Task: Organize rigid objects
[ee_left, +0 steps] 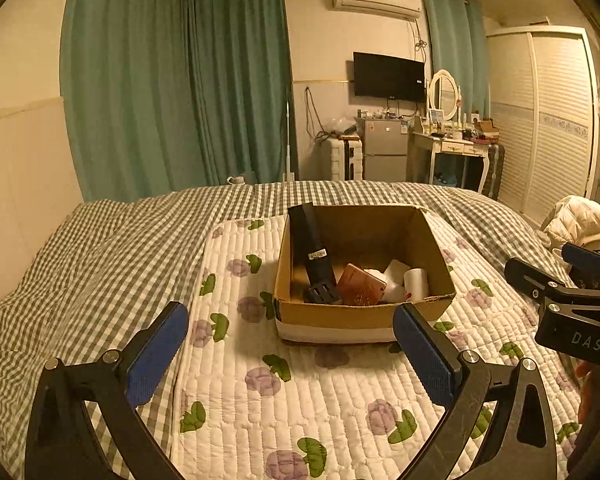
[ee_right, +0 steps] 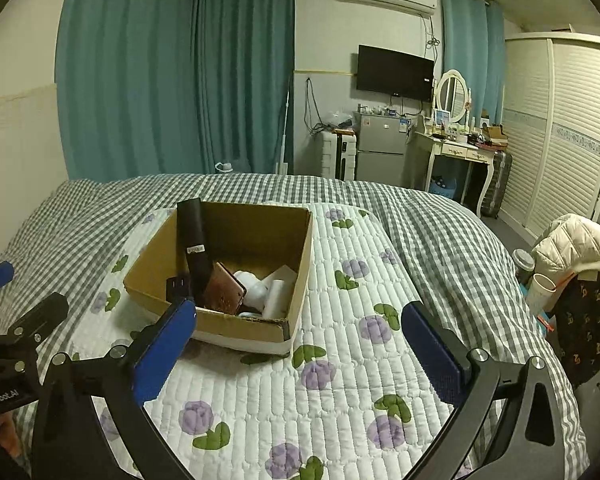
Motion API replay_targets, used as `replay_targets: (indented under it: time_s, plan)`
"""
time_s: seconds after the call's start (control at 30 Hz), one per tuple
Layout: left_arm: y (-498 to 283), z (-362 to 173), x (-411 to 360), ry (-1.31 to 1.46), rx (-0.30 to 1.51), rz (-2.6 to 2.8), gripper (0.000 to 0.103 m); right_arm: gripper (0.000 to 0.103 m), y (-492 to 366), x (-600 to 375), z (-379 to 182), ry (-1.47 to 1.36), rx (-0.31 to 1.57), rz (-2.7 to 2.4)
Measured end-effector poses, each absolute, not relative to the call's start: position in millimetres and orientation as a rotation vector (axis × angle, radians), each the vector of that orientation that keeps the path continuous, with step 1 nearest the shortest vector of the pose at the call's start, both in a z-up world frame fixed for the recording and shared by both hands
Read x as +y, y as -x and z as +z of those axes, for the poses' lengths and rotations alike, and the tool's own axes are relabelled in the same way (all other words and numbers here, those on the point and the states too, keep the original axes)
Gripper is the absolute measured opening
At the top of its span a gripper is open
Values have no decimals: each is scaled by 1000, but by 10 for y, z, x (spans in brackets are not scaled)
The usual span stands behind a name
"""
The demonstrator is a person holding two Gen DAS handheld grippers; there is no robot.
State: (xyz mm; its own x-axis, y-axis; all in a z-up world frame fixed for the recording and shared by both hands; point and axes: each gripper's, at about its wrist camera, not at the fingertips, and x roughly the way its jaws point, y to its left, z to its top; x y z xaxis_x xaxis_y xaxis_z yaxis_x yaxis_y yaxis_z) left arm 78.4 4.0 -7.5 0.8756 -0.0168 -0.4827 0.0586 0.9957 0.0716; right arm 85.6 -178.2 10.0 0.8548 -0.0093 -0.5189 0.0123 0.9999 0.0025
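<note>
An open cardboard box [ee_left: 356, 314] stands on a white floral quilted mat [ee_left: 300, 392] on the bed; it also shows in the right wrist view [ee_right: 236, 326]. Inside lean a tall black object [ee_left: 310, 246], a brown wallet-like case [ee_left: 360, 285], a white roll [ee_left: 416, 282] and other white pieces. My left gripper [ee_left: 290, 316] is open and empty, just in front of the box. My right gripper [ee_right: 300, 320] is open and empty, in front of the box's right corner. Each gripper shows at the other view's edge.
A grey checked duvet [ee_left: 100, 248] covers the bed. A chair with a white jacket [ee_right: 576, 244] and cups [ee_right: 540, 284] stands at the right. Teal curtains, a fridge, a dressing table and a wardrobe line the far wall.
</note>
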Motion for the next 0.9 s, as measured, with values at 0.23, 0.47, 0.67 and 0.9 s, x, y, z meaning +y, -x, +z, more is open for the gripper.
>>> replay_targets:
  time_s: [0.23,0.47,0.67,0.9]
  plan:
    - [-820,-123,35,-88,517,-36,103,103,-845,-1739,41,8,550,-12]
    - [-821,-139,42,-91,515,-32,103,103,-856,-1746,33,-7,550,-9]
    - [-806,-119,54,-87,505,-24,103,103,-859,-1748,27,-10,552,-11]
    - [-800,-90,55,-89,496,-27,103,103,-871,-1752,21,-17,558,-8]
